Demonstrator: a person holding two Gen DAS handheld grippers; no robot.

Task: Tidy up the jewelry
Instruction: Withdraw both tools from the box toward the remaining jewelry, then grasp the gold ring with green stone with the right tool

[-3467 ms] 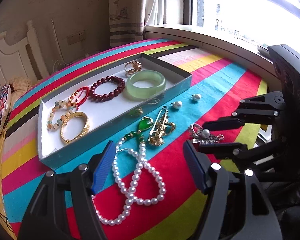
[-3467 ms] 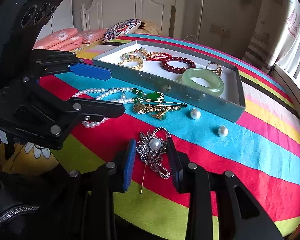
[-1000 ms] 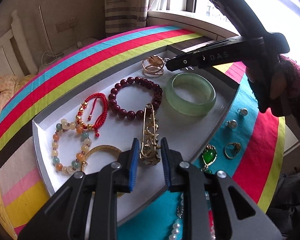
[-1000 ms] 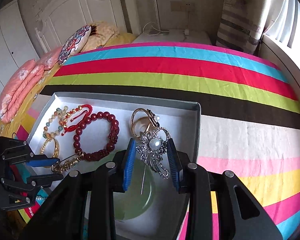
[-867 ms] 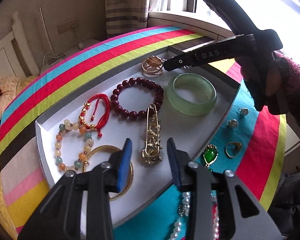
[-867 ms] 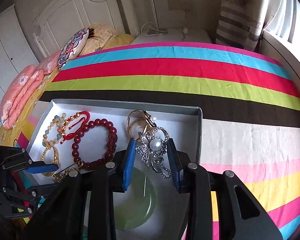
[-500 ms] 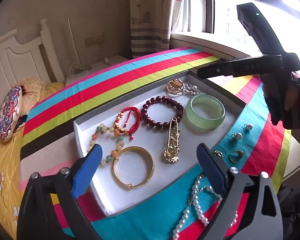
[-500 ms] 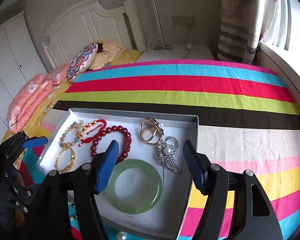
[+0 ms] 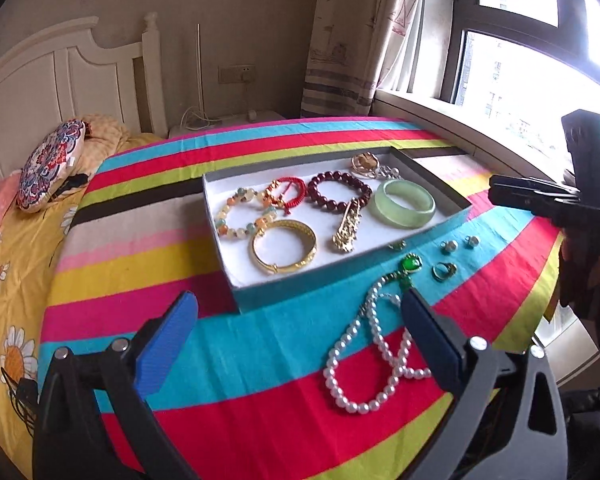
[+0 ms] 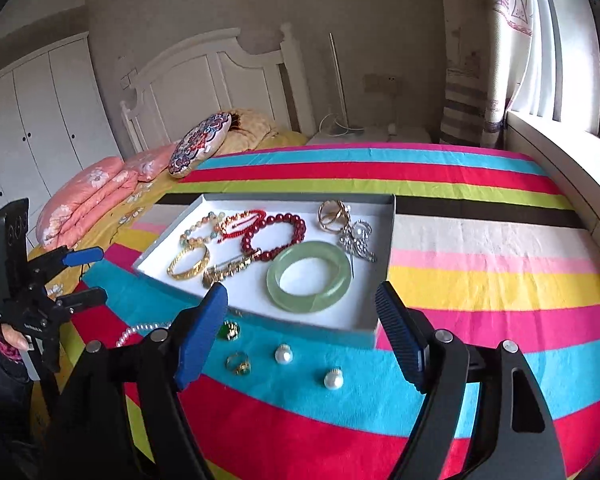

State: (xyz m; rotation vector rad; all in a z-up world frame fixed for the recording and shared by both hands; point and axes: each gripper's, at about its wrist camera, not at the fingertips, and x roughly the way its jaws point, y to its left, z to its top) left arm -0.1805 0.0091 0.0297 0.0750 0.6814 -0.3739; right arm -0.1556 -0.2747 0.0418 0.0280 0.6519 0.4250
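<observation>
Both sets of jaws stand wide apart and hold nothing; both have just been opening. The left gripper (image 9: 298, 340) hovers over the striped counter (image 9: 140, 272), its right pad above the pearl necklace (image 9: 374, 360) that lies loose on the cloth near the tray. The right gripper (image 10: 302, 334) hangs above the near edge of the grey tray (image 10: 388, 240), with two pearl earrings (image 10: 308, 366) and a gold ring (image 10: 239, 363) on the turquoise stripe between its pads.

Just left of the ring lies a green pendant (image 10: 229, 330), close against the tray wall. Inside the tray, the jade bangle (image 10: 308, 276) sits at the near right, the silver brooch (image 10: 356, 242) just beyond it by the right wall, and the gold pin (image 9: 348, 226) lies between the bangle and the gold bracelet (image 9: 284, 246). The dark red bead bracelet (image 9: 338, 192) and paler bead strands occupy the far part. A bed with pillows (image 10: 100, 192) stands to the left.
</observation>
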